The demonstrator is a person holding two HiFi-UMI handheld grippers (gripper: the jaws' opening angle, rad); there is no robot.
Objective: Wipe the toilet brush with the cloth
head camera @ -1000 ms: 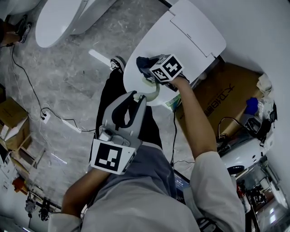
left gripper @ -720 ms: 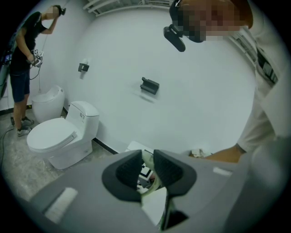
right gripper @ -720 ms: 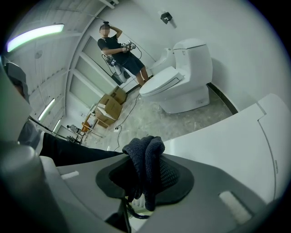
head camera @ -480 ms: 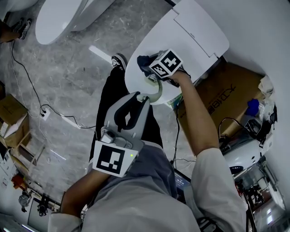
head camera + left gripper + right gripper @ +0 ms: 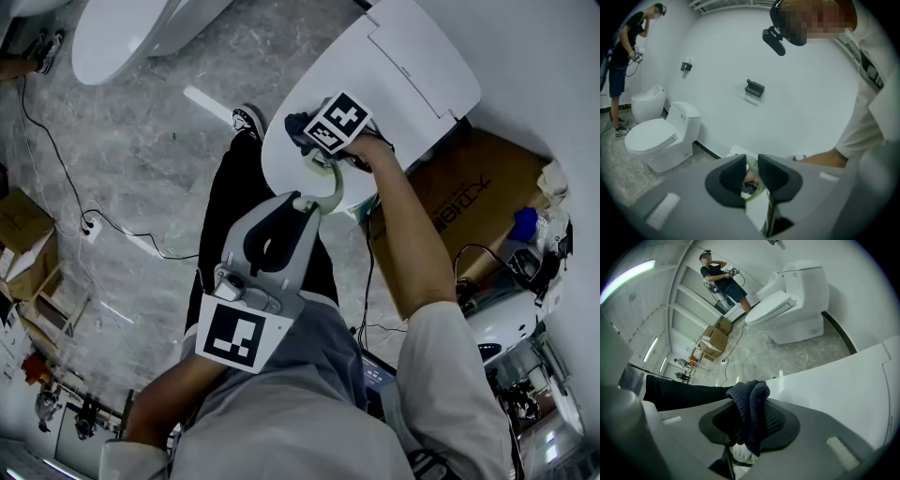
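Head view first: what is hard to make out there?

Most of the toilet brush (image 5: 331,185). Only its pale green curved handle shows. It runs from the tips of the left gripper (image 5: 302,201) up under the right gripper (image 5: 751,422), whose marker cube covers the far end.

So where is the brush head?

In the right gripper view a few white bristles peek out just below the jaws, under the cloth (image 5: 750,392). They are probably the brush head, but that corner is too cramped to be sure.

How do the claws stand?

The right gripper is clamped on the dark blue cloth, which bunches up above its pads and hangs down between them. The left gripper's jaws are drawn narrow, and the pale handle passes through the slim gap, pinched there.

And the counts?

One brush, one cloth, two grippers. There are three toilets. A closed toilet (image 5: 403,75) lies just beyond both claws. Two other toilets (image 5: 661,138) stand by the wall, ahead of the left gripper and off to its left. One person (image 5: 621,56) stands beside those two, half cut off by the edge of the view. A cardboard box (image 5: 469,187) sits to the right of the right gripper, and the clutter at its far end is too small to name.
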